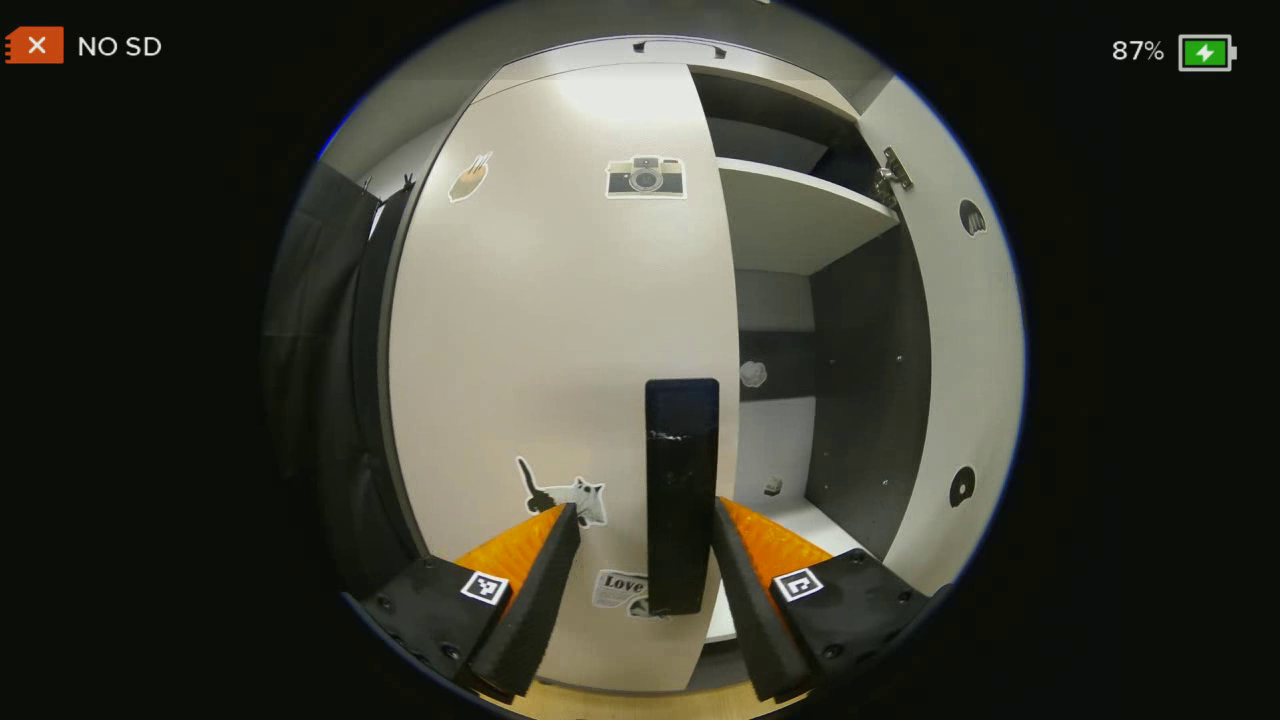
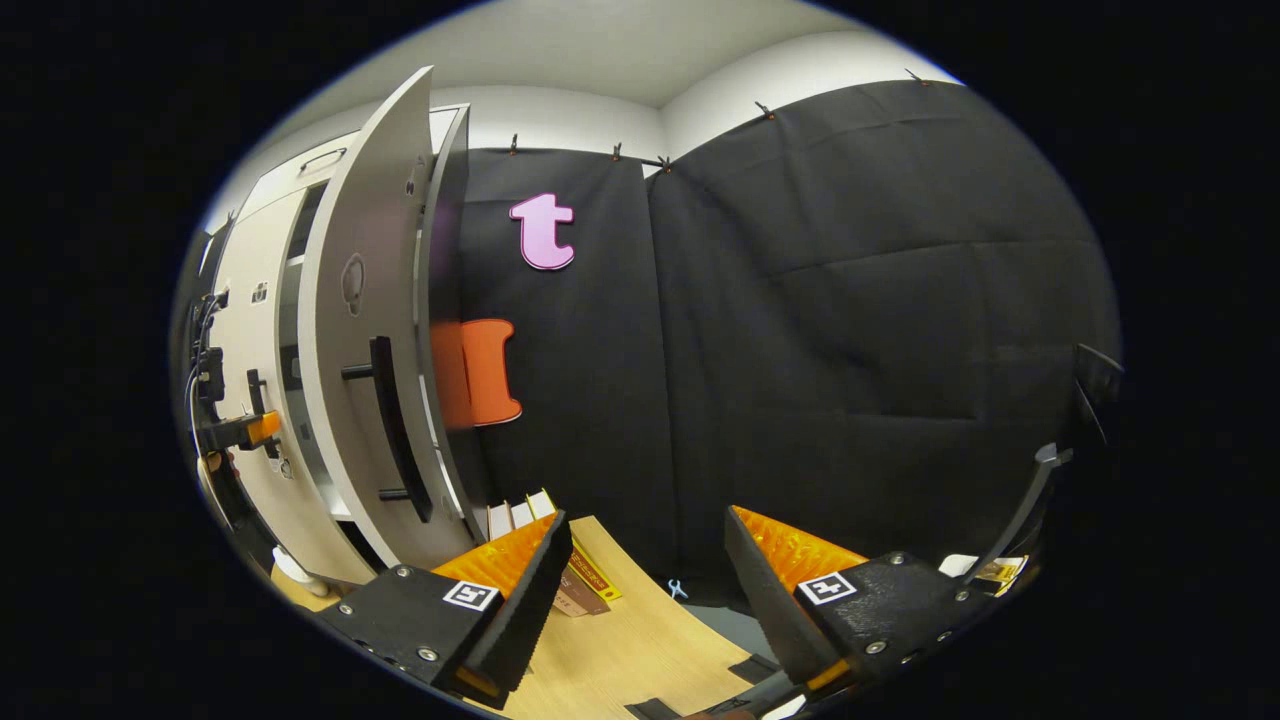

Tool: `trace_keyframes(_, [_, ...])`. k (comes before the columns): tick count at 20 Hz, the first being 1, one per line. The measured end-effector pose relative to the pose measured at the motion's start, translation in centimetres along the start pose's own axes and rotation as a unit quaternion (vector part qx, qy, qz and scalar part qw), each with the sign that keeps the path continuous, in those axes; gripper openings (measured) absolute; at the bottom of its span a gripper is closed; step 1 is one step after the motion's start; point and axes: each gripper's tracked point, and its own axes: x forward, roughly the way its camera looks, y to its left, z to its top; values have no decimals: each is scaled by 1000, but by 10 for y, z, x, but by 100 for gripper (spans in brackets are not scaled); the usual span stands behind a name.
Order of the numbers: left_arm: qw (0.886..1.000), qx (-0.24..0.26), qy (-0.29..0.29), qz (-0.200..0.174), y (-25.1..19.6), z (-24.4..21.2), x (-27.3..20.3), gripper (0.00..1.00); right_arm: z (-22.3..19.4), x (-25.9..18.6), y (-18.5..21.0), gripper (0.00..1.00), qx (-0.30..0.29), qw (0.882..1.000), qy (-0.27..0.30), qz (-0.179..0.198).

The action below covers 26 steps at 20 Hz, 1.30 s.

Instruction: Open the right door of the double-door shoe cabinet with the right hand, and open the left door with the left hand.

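In the left gripper view the pale left door [image 1: 560, 330] of the shoe cabinet is closed and carries several stickers. Its black vertical handle [image 1: 682, 490] stands between the fingers of my left gripper [image 1: 643, 512], which is open around it, the handle close to the right-hand finger. The right door [image 1: 975, 330] is swung wide, baring the cabinet's inside. In the right gripper view that right door [image 2: 365, 330] stands open at the left with its black handle [image 2: 392, 430] facing me. My right gripper [image 2: 647, 518] is open and holds nothing, away from the door. The left gripper [image 2: 235, 430] shows small at the far left.
Inside the cabinet a white shelf [image 1: 800, 215] crosses the upper part above a dark side wall [image 1: 865, 380]. Small boxes [image 2: 575, 590] and a blue clip [image 2: 677, 588] lie on the wooden floor [image 2: 640, 640] by the black cloth wall [image 2: 850, 330].
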Motion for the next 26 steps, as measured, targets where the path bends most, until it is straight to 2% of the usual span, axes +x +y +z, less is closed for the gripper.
trace_keyframes(4, [999,-21,4,-31,-15,0,3,53,-1,2,7,93,-3,1000,-1,4])
trace_keyframes(6, [999,-12,10,-30,-16,-3,4,33,0,2,11,93,-4,1000,-1,6])
trace_keyframes(9, [999,-16,9,-44,-15,-3,-2,29,3,2,18,93,1,1000,-4,11])
trace_keyframes(10, [998,-21,11,-50,-15,-5,-2,20,3,2,21,93,3,1000,-4,13])
trace_keyframes(12, [998,-17,8,-61,-14,-5,-11,11,5,3,26,93,2,1000,-6,15])
trace_keyframes(17, [995,-27,2,-96,-2,-4,-60,11,9,-4,45,93,-3,999,-16,28])
trace_keyframes(26, [993,-34,5,-113,24,-4,-98,11,14,-12,58,93,-12,999,-22,22])
